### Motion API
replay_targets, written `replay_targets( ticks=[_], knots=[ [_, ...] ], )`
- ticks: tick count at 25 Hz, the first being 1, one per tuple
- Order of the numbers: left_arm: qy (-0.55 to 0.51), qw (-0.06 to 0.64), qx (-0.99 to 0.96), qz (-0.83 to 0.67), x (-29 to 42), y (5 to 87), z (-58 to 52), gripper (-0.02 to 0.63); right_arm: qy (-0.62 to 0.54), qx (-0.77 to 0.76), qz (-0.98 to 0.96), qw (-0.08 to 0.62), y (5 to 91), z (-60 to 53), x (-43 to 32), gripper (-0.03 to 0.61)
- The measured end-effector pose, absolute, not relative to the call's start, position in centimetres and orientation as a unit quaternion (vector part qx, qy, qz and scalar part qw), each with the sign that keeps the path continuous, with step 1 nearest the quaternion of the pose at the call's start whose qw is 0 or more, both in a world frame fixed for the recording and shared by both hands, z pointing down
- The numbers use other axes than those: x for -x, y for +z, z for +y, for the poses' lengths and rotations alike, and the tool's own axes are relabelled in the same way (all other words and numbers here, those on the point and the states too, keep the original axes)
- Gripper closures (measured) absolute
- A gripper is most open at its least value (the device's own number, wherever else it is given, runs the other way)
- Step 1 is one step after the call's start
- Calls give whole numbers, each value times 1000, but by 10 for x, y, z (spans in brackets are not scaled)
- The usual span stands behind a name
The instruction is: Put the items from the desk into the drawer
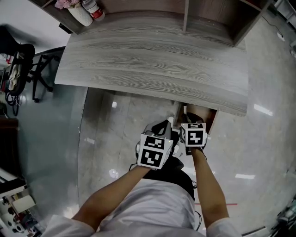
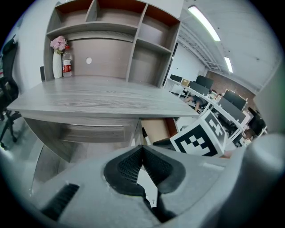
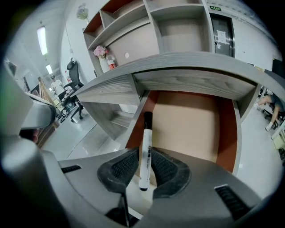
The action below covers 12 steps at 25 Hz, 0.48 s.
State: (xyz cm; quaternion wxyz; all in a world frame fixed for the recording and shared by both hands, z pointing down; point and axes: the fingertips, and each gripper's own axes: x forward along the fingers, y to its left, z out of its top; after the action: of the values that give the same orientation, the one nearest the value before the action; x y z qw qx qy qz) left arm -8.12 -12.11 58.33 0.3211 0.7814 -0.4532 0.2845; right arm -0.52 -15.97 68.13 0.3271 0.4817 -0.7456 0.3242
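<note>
right gripper (image 3: pixel 144 168): jaws narrow, clamped on marker (image 3: pixel 145 147)
marker: white body, black cap; held mid-body between the pads, cap end sticking out past the tips, tail end back between the jaws
marker vs drawer (image 3: pixel 196 127): above the open drawer, near its left wall
drawer: pulled out under desk (image 1: pixel 152 69), right side
left gripper (image 2: pixel 142 153): jaws closed tip to tip, nothing between, just beside right gripper
desk back-left: vase (image 2: pixel 57 64), bottle (image 2: pixel 67 65)

White vase (image 1: pixel 81 15), pink flowers (image 1: pixel 64 3), touching red-labelled bottle (image 1: pixel 94 9); black office chair (image 1: pixel 23 58) far left.
</note>
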Motion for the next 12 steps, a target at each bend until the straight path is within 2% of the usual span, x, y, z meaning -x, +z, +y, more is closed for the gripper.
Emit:
replay_targets(
  ticks=[12],
  knots=[
    [281,318,-787,-448,75,576,-116,609,337,-497,-739,303,663,-146,-5,509]
  ],
)
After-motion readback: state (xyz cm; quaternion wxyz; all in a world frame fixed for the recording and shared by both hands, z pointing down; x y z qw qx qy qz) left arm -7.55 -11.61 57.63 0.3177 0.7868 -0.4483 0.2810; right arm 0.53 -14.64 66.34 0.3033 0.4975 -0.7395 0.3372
